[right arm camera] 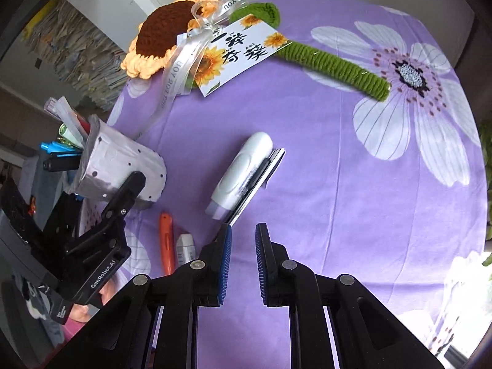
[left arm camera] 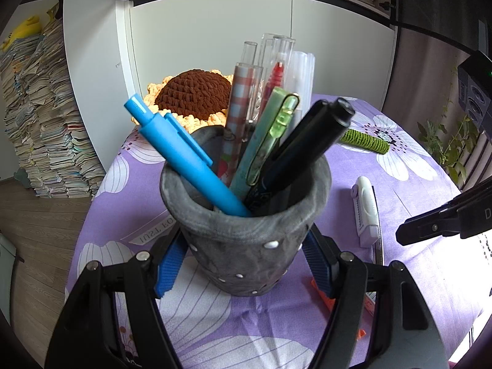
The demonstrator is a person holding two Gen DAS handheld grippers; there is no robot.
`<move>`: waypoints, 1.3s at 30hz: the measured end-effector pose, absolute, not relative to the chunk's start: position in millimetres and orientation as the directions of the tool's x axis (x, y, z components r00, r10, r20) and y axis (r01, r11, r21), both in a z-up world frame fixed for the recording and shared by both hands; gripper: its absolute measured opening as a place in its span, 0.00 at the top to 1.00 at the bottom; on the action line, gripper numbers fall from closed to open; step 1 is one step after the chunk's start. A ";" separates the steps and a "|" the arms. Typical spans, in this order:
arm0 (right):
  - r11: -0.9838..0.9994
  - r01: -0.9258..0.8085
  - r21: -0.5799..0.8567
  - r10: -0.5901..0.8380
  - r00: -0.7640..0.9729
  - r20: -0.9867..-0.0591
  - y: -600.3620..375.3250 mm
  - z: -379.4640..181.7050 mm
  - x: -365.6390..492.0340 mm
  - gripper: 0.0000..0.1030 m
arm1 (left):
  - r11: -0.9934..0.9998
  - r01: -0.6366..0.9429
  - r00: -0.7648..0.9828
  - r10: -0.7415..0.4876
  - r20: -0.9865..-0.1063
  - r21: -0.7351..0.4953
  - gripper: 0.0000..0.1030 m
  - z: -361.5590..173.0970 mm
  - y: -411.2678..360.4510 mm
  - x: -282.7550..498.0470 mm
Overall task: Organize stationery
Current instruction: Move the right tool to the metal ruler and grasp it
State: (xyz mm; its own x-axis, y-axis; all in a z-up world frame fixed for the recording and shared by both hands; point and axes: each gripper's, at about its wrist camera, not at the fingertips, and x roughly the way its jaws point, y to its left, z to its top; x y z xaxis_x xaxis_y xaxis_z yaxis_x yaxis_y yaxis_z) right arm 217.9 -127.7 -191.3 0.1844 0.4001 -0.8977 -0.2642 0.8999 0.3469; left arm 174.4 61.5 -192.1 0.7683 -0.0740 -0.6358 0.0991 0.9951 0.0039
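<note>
- The left gripper (left arm camera: 246, 246) has its blue pads (left arm camera: 170, 264) pressed on both sides of the grey pen cup (left arm camera: 246, 236); the cup is held upright above the purple cloth (left arm camera: 409, 203).
- The cup holds a blue pen (left arm camera: 181, 153), a checked pen (left arm camera: 238, 123), a green clip pen (left arm camera: 270, 135), two black markers (left arm camera: 310, 141) and several clear pens (left arm camera: 276, 61) behind them.
- The right gripper (right arm camera: 243, 264) points down at bare cloth; its jaws are almost closed, a narrow gap between the pads, with nothing in them.
- Just left of its tips lie an orange pen (right arm camera: 166, 246) and a small white eraser (right arm camera: 185, 246), side by side on the cloth.
- Just ahead of its left finger lies a white correction-tape case (right arm camera: 243, 172), tilted, resting on a flat dark-edged ruler (right arm camera: 261, 184).
- In the right view the cup sits at the left, beside the case, with the left gripper's finger across it.
- Farther back lies a crochet sunflower (right arm camera: 160, 30) with a green stem (right arm camera: 332, 58), a ribbon (right arm camera: 190, 52) and a printed card (right arm camera: 240, 52).
- Beyond the table stand white cabinet doors (left arm camera: 215, 30) and, at left, a tall paper stack (left arm camera: 40, 117).
</note>
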 end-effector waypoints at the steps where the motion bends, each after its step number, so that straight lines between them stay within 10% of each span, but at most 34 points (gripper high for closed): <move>1: 0.896 -0.265 0.356 0.408 0.181 -0.895 -126.2 -191.6 216.7 0.86 | 0.995 0.099 0.768 -0.074 -0.636 0.004 0.32 -192.1 61.6 174.3; 39: 0.904 -0.344 0.254 0.324 0.165 -0.931 -151.5 -198.2 198.8 0.91 | 0.995 0.099 0.768 -0.076 -0.637 0.001 0.32 -190.9 62.4 173.3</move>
State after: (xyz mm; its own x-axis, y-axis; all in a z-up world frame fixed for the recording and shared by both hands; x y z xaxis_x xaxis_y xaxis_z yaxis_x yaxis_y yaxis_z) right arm 198.8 -151.5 -198.2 0.1649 0.3245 -0.9314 -0.3445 0.9038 0.2539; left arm 173.3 62.4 -190.9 0.7675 -0.0759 -0.6365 0.0993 0.9951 0.0010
